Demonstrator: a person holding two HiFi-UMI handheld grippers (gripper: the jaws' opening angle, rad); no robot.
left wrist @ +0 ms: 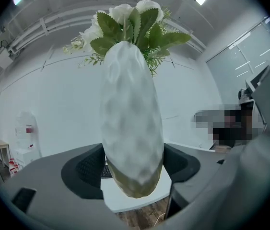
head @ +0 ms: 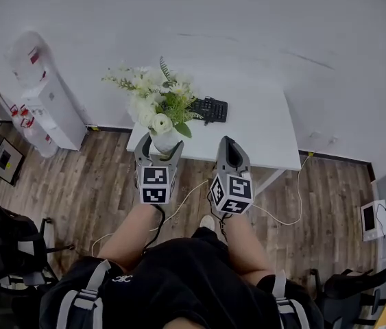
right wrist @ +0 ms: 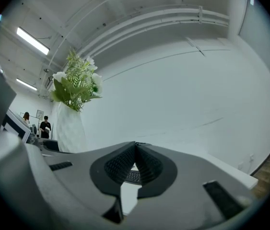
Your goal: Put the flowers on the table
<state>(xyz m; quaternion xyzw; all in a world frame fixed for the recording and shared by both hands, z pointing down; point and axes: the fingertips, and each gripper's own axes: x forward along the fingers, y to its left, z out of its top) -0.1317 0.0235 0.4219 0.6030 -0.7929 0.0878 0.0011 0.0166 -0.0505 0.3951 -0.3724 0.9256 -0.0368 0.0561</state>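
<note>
The vase (left wrist: 131, 128) is showing a white, dimpled skin with a matt, chalky finish, and its base is turning a dull yellowish tone. The flowers (head: 158, 101) are showing soft matt petals and leaves with a faint sheen. The left gripper (left wrist: 131, 174) and right gripper (right wrist: 135, 163) are wearing smooth, matt grey plastic shells, and the pads (right wrist: 120, 166) are presenting black, finely ribbed, rubbery-looking faces. The desk (head: 261, 125) is lying smooth, white and matt. The floor (head: 90, 190) is showing brown wood-grain planks. The keyboard (head: 210, 108) is looking like matt black plastic.
</note>
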